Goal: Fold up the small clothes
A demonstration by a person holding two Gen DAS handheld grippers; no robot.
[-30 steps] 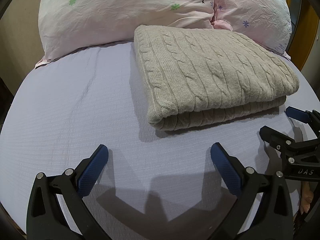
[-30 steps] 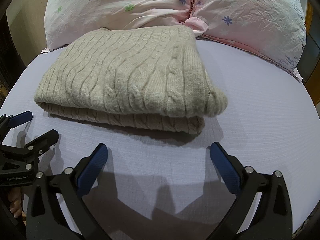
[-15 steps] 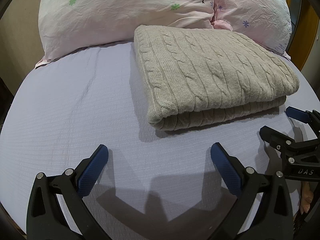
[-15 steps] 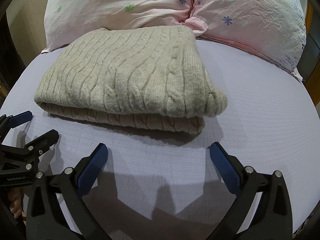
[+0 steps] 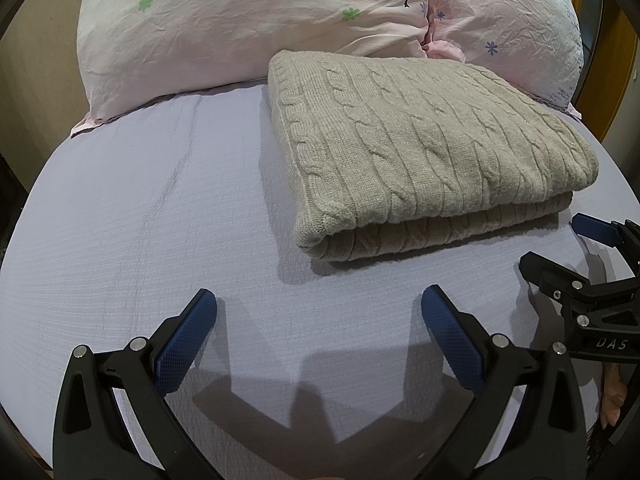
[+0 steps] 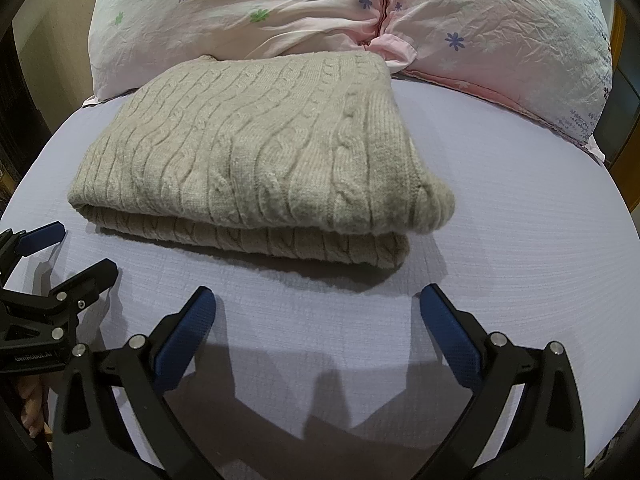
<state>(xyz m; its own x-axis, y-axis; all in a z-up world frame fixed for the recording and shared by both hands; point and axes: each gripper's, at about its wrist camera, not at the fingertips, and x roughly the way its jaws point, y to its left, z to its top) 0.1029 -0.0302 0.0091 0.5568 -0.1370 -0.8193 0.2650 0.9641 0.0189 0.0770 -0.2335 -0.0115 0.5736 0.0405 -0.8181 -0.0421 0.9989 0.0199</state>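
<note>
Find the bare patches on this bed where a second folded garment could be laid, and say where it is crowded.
Free: sheet left of the folded sweater, below the pillows; sheet right of it, in the right view. Crowded: near strip, where the open left claw and right claw sit.

Pale lavender ribbed bedsheet (image 5: 132,240) spread across the near and middle ground, faintly creased at left. Two crumpled pale pink pillows with small flower and tree prints (image 6: 248,12) propped along the far edge. Orange-brown wooden panel (image 5: 612,68) at far right. Dull beige wall (image 5: 44,52) at far left.
</note>
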